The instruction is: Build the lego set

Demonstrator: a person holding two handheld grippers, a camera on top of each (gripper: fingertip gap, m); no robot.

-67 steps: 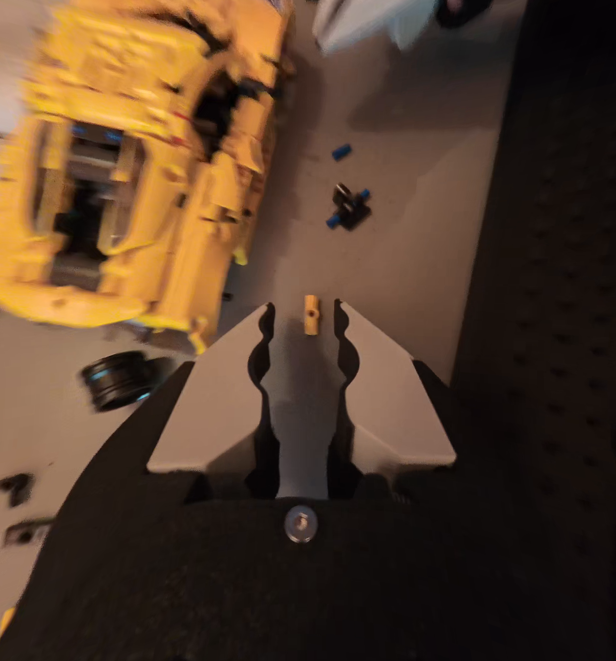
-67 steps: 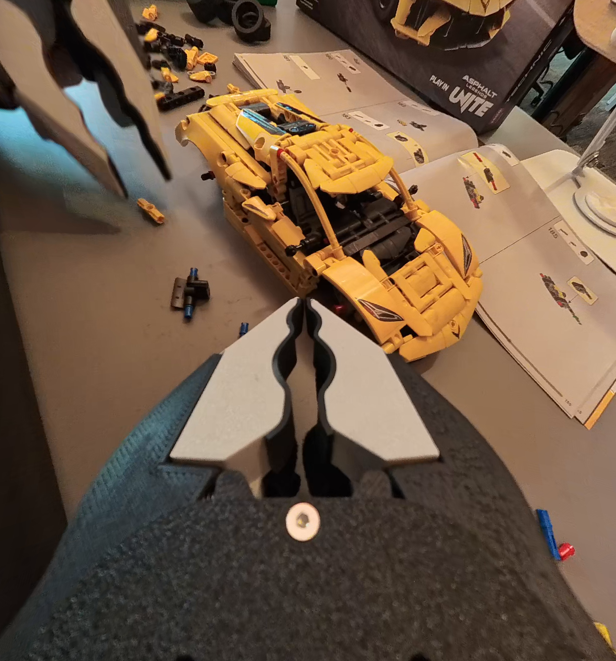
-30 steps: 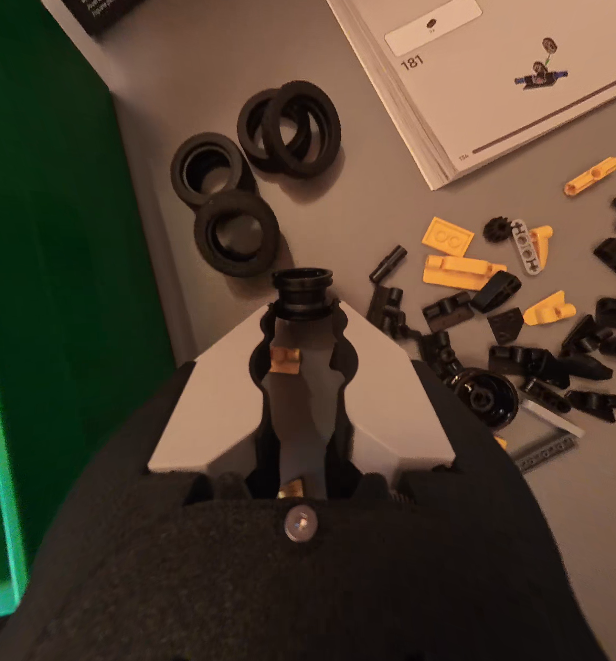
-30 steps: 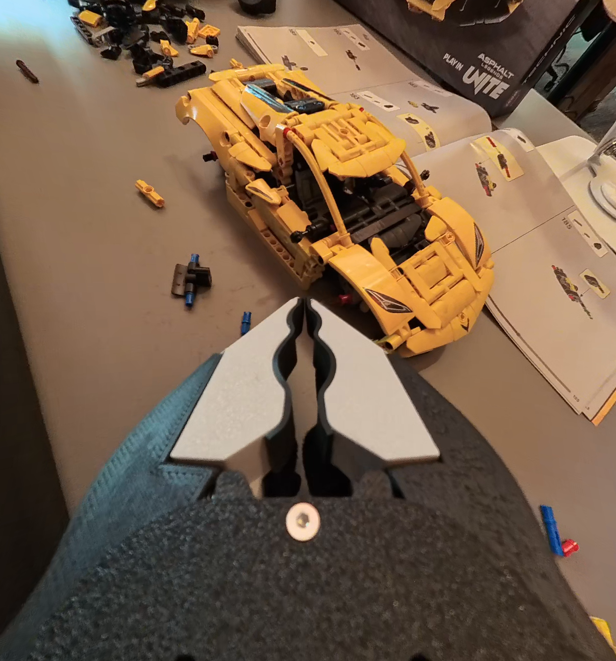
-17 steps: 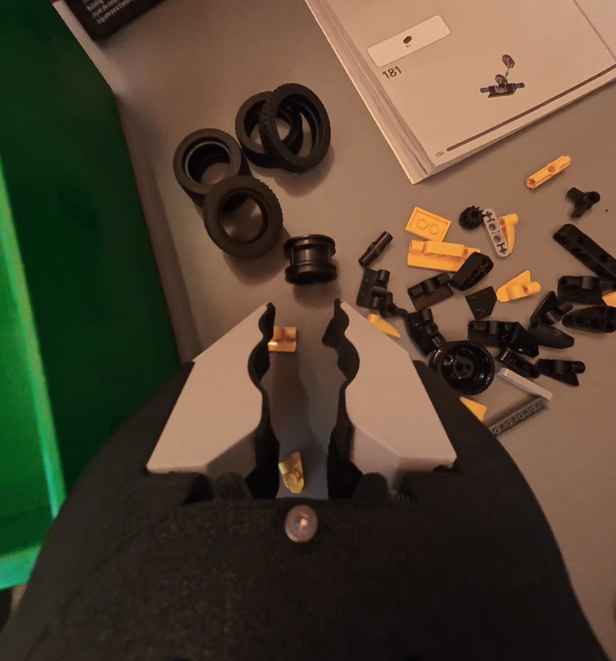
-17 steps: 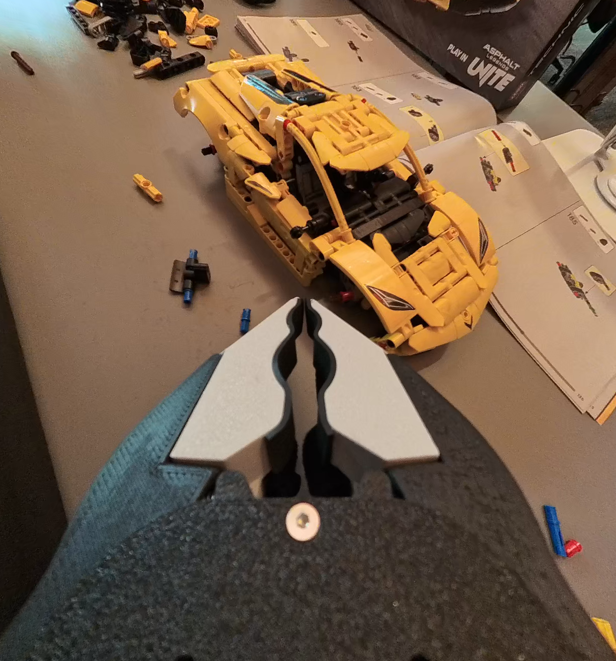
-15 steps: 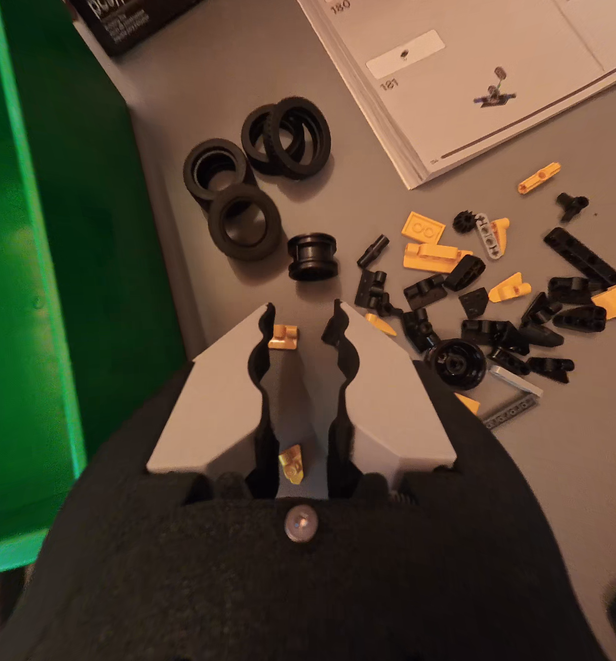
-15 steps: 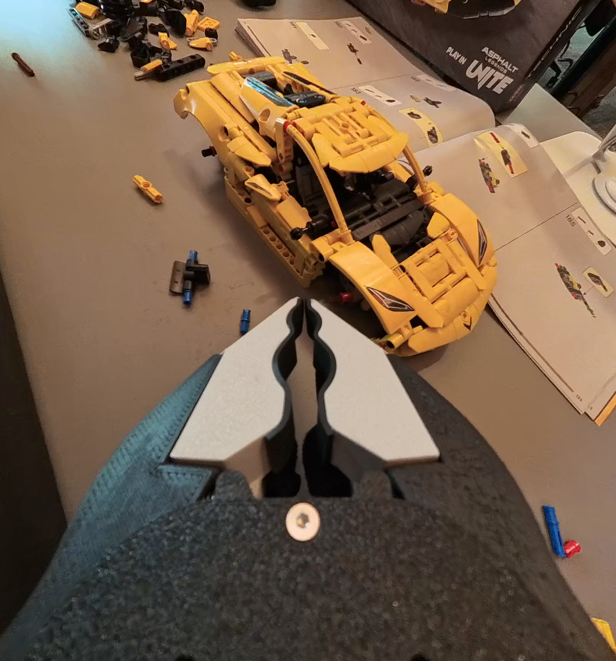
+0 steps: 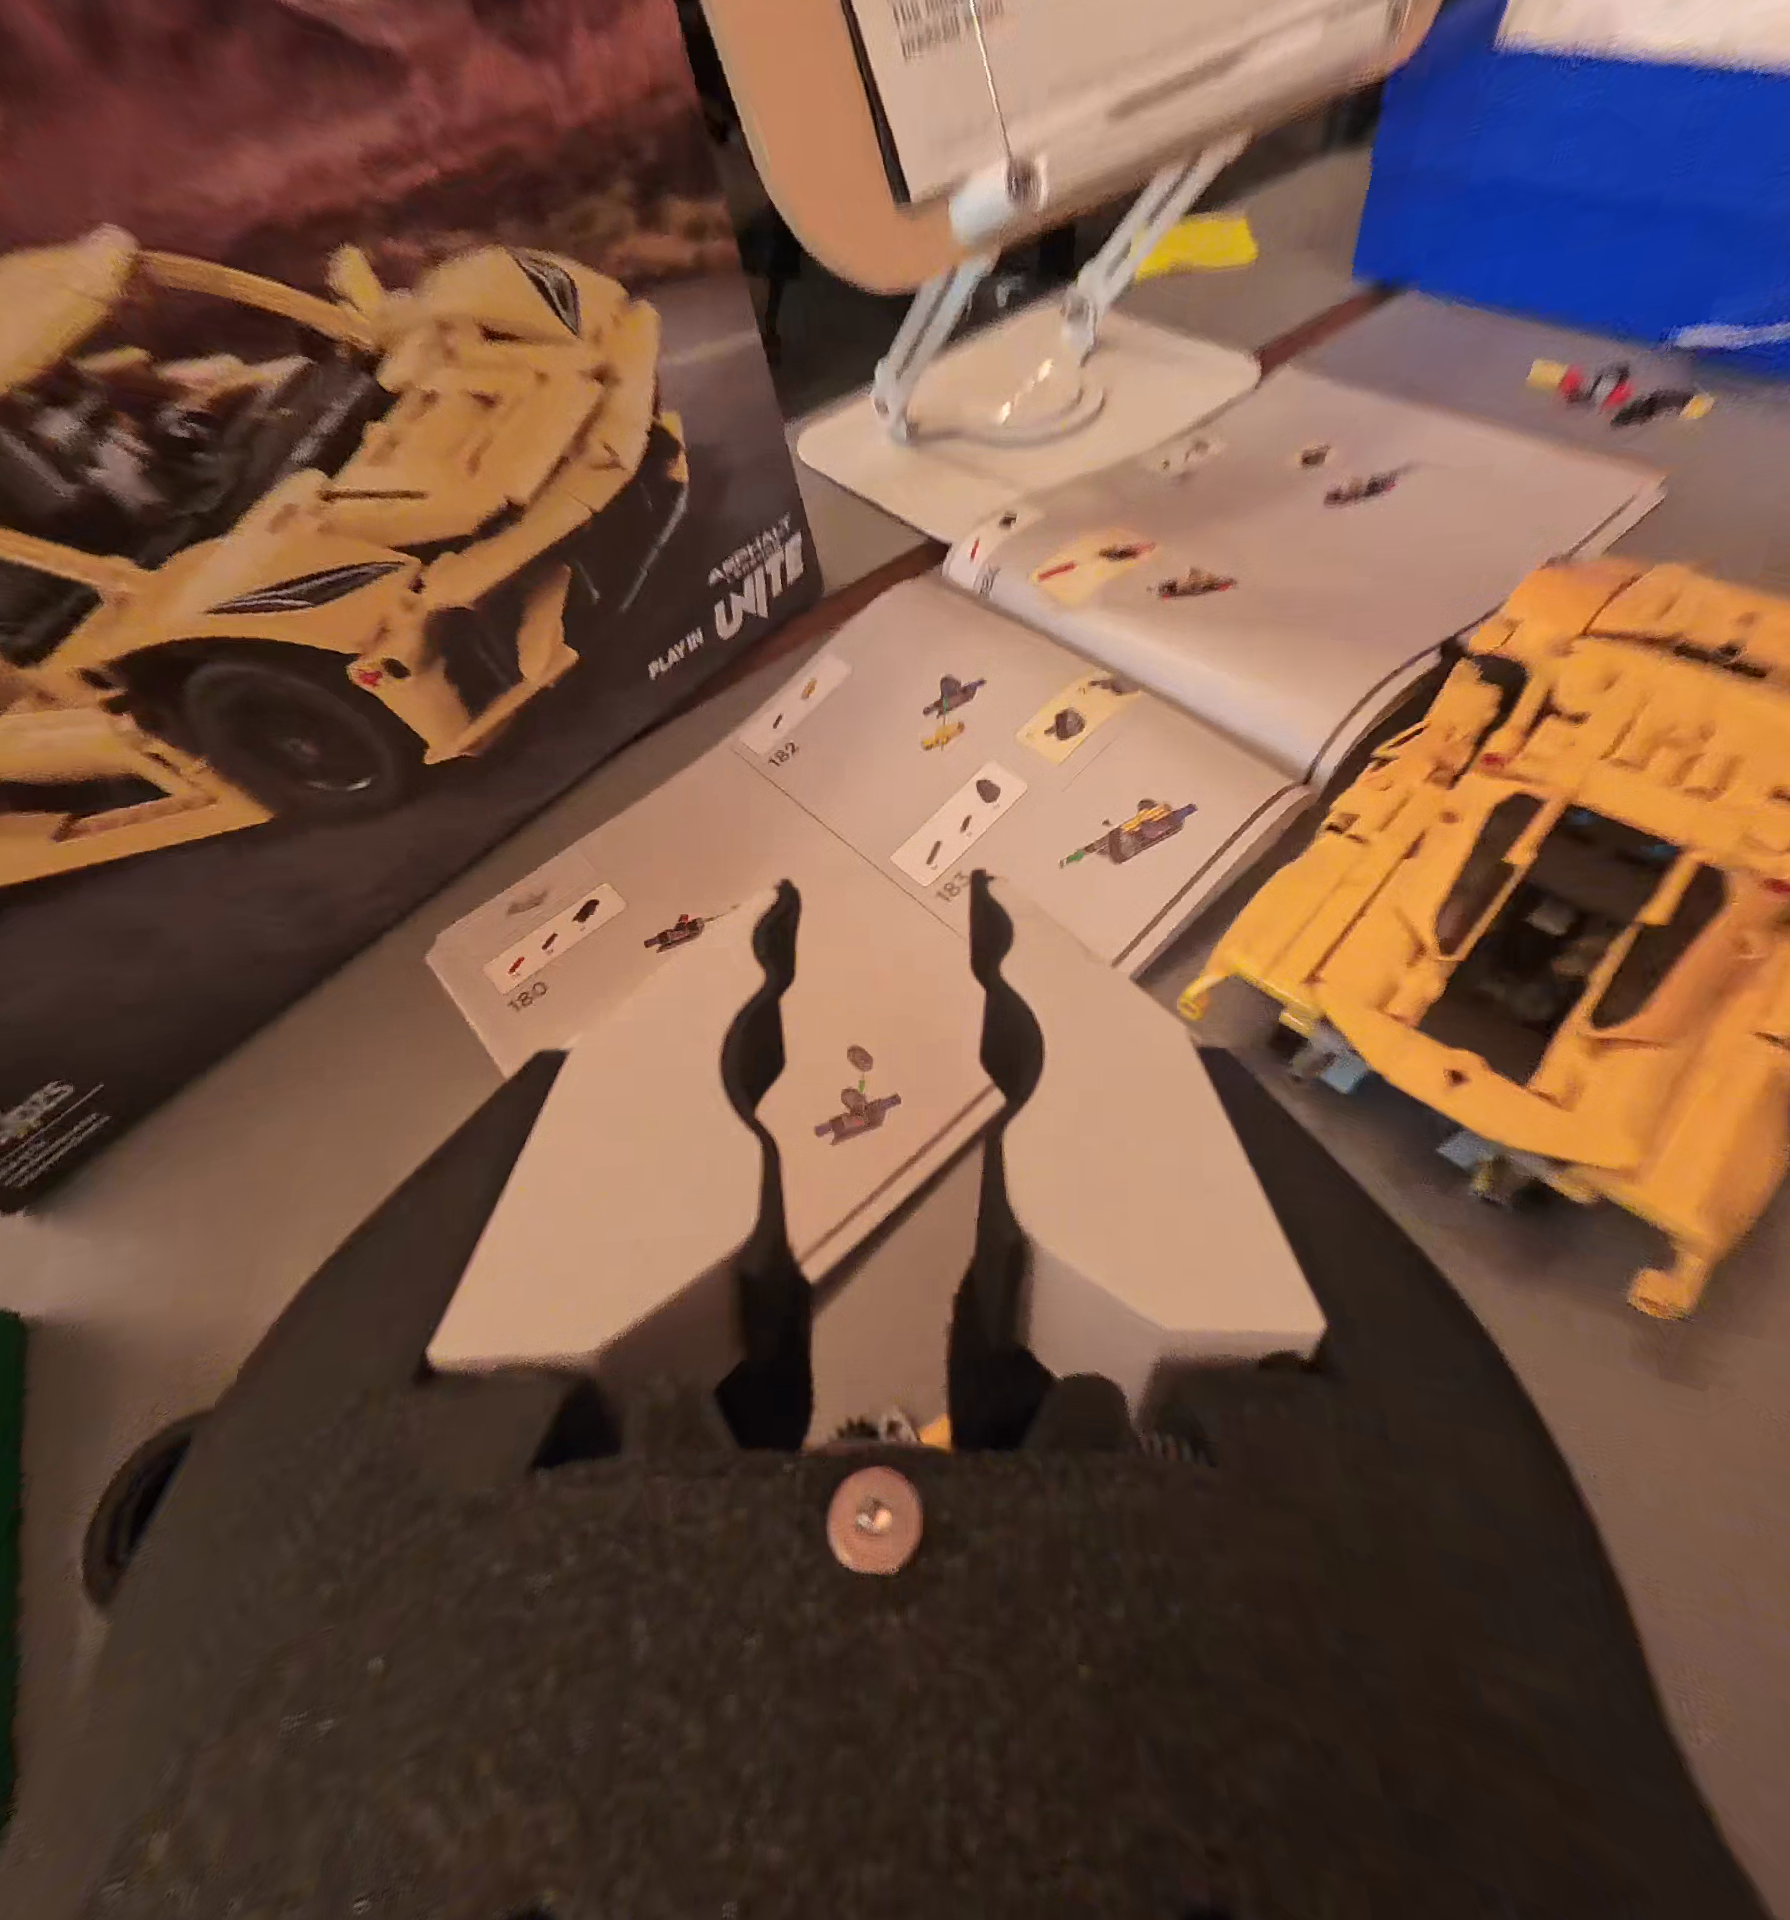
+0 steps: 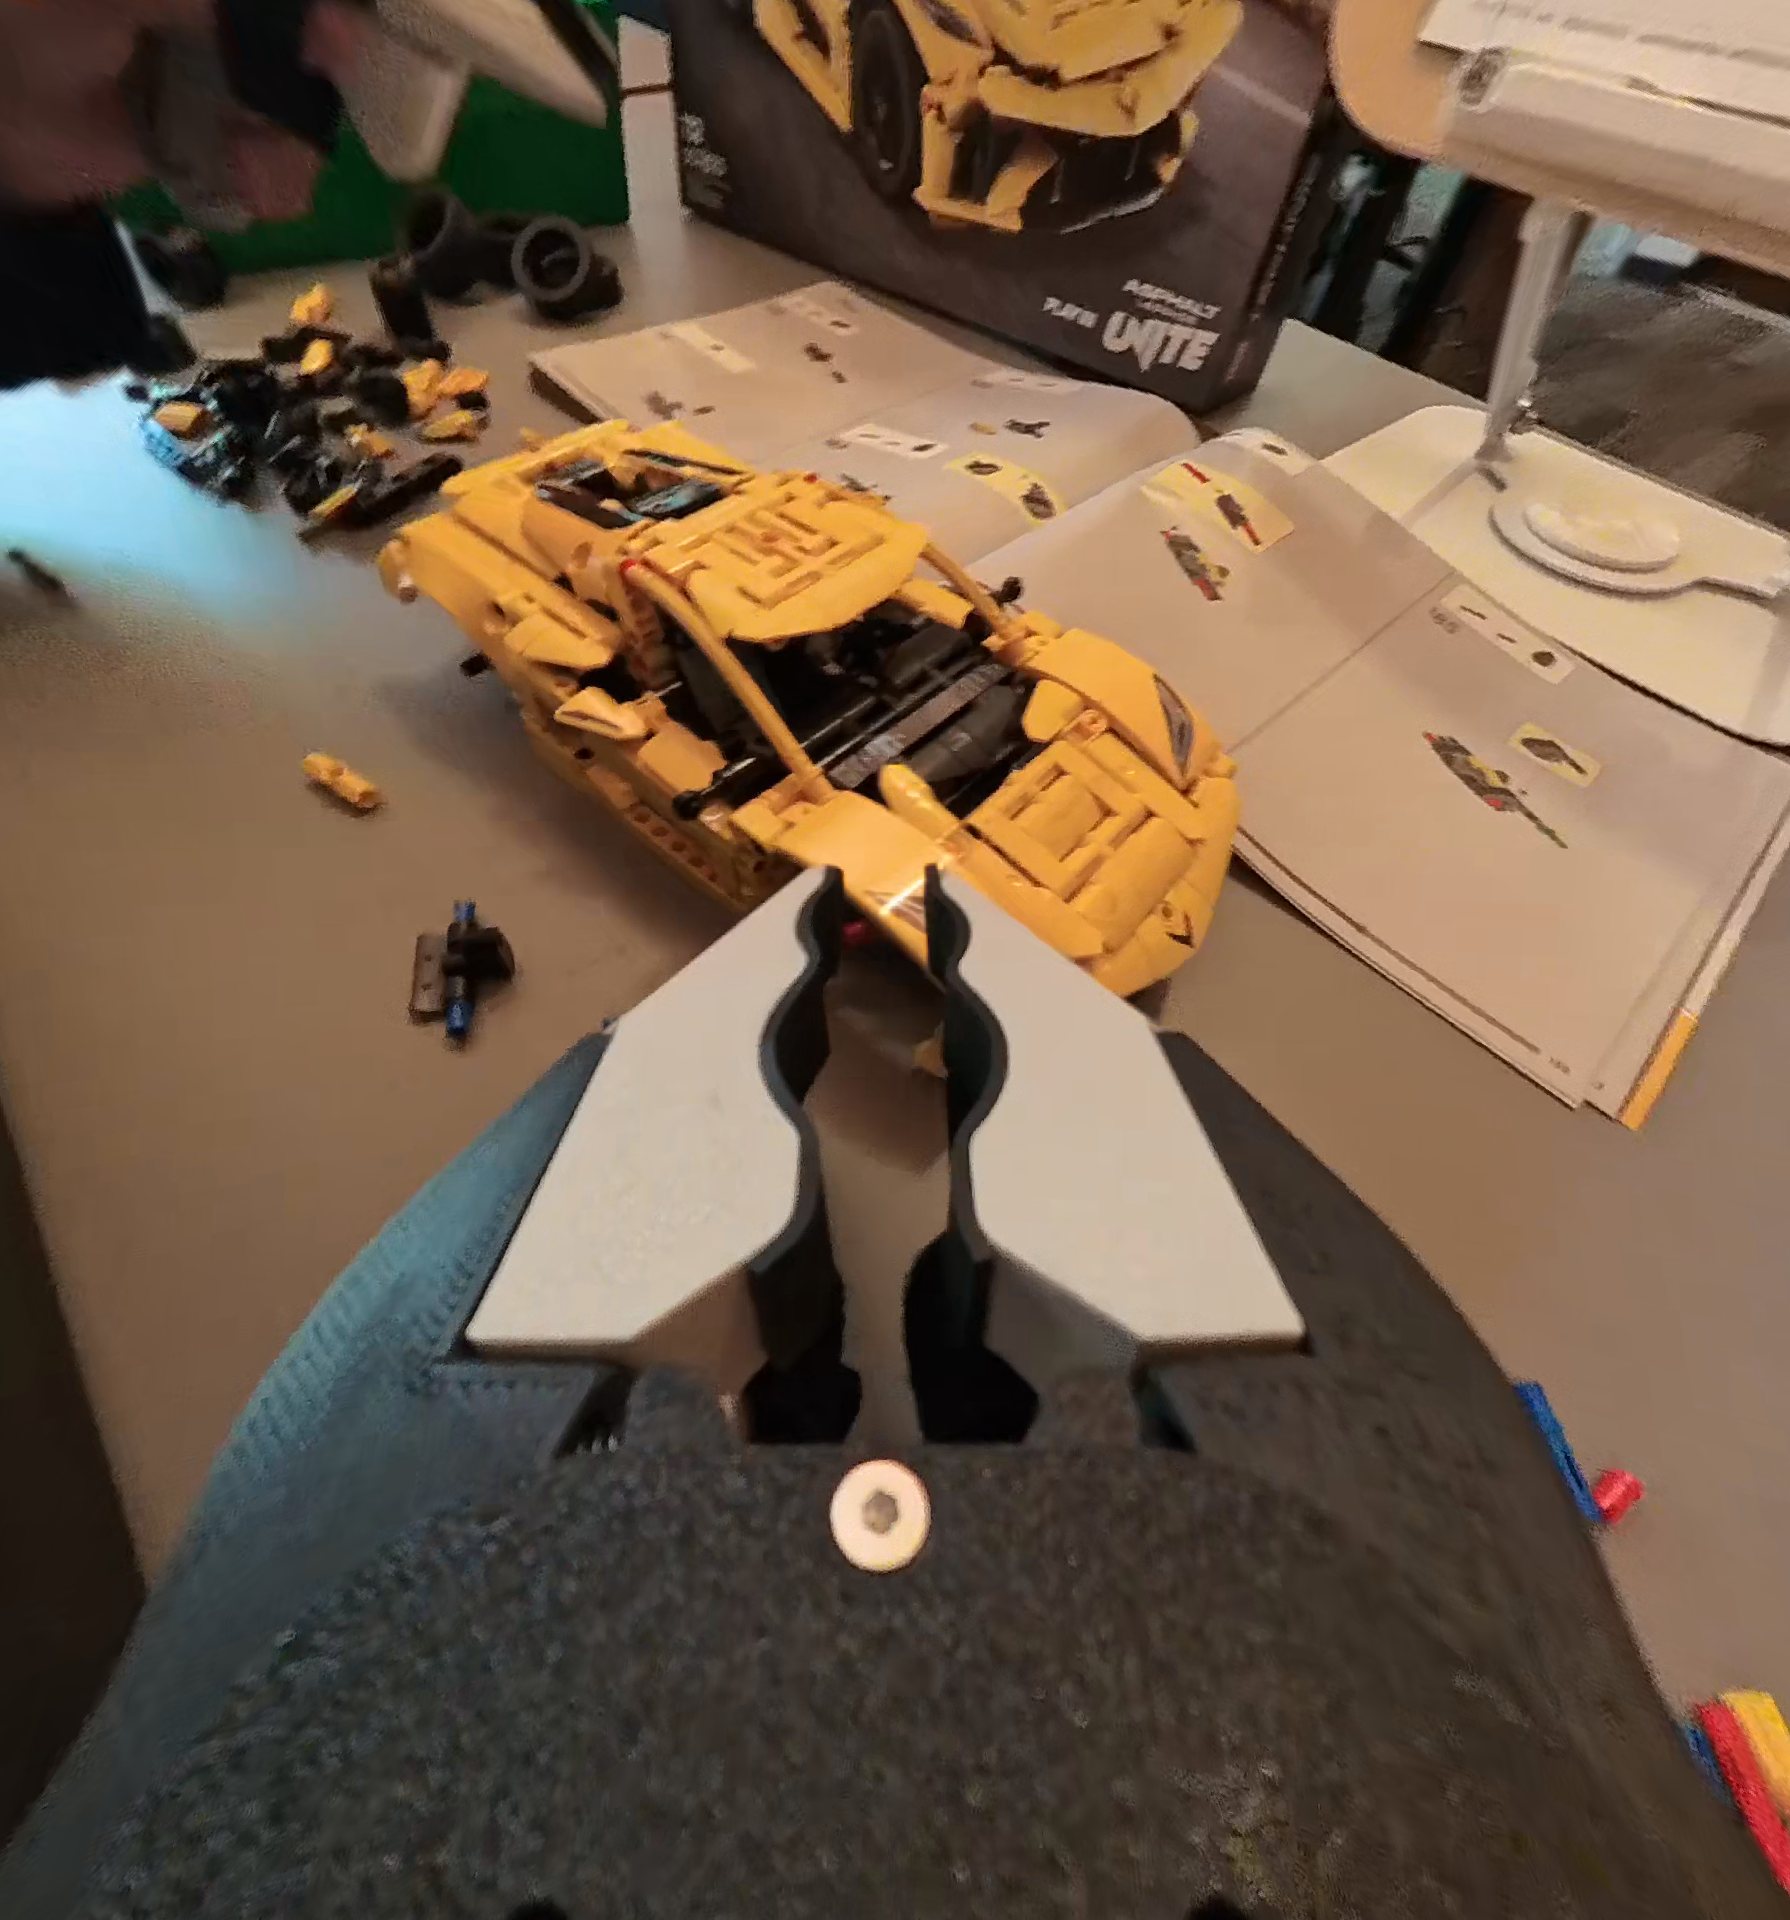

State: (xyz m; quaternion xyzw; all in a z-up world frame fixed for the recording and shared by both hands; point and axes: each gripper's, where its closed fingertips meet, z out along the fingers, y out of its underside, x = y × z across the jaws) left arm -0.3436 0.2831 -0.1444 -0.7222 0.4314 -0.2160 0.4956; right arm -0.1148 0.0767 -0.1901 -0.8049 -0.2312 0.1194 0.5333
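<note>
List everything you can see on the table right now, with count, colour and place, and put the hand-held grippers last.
car model: one, yellow, table centre
instruction booklet: one, white, open behind and beside the car
set box: one, dark with a yellow car picture, standing at the back
tyres: several, black, back left by the green bin
loose parts pile: many, black and yellow, behind the car's rear
yellow connector: one, left of the car
black piece with blue pins: one, near left
white stand: one, back right
left hand-held gripper: open, empty, over the booklet
right hand-held gripper: slightly open, empty, at the car's nose
</note>
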